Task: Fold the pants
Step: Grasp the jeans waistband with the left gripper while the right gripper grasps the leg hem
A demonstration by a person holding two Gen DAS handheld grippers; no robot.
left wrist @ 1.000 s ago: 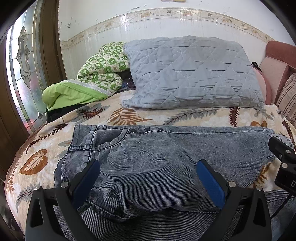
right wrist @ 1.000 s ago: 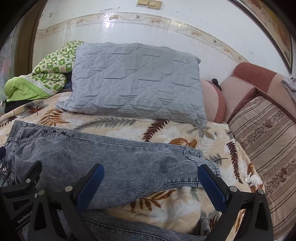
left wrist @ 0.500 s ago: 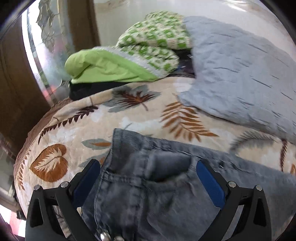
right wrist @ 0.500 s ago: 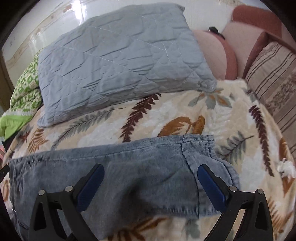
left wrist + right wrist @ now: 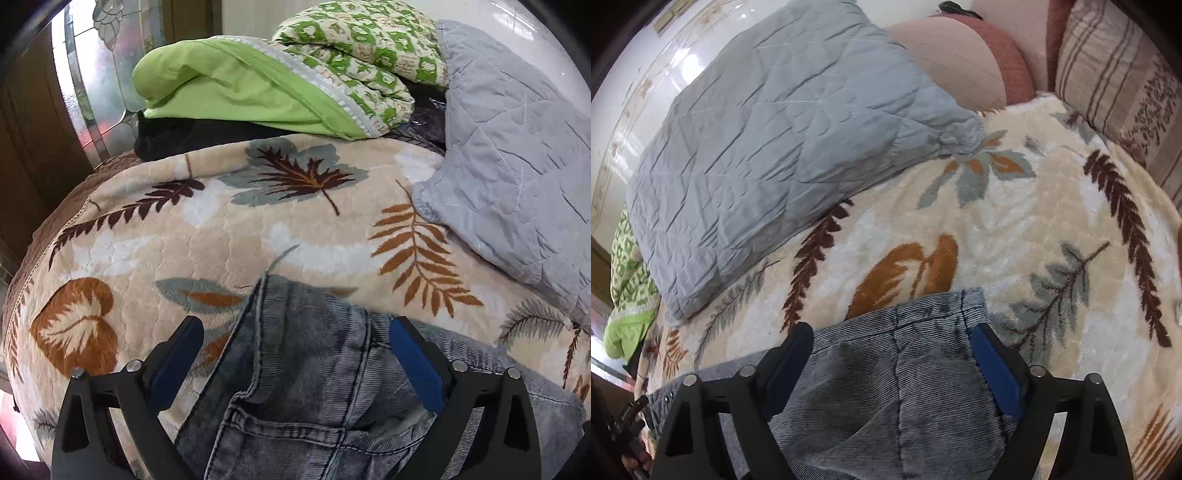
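Note:
Grey washed denim pants lie flat on a leaf-patterned blanket. In the left wrist view their waistband corner and pocket sit between the two blue-padded fingers of my left gripper, which is open just above the cloth. In the right wrist view the leg hem lies between the fingers of my right gripper, also open and low over the fabric. Neither gripper holds the pants.
A grey quilted pillow lies behind the pants. A green folded quilt is at the back left, beside a glass door. Pink and striped cushions stand at the back right. The blanket drops off at the left.
Both grippers have moved forward and down toward the far edge of the pants, the left to the waistband corner, the right to the leg hem. Both stay open.

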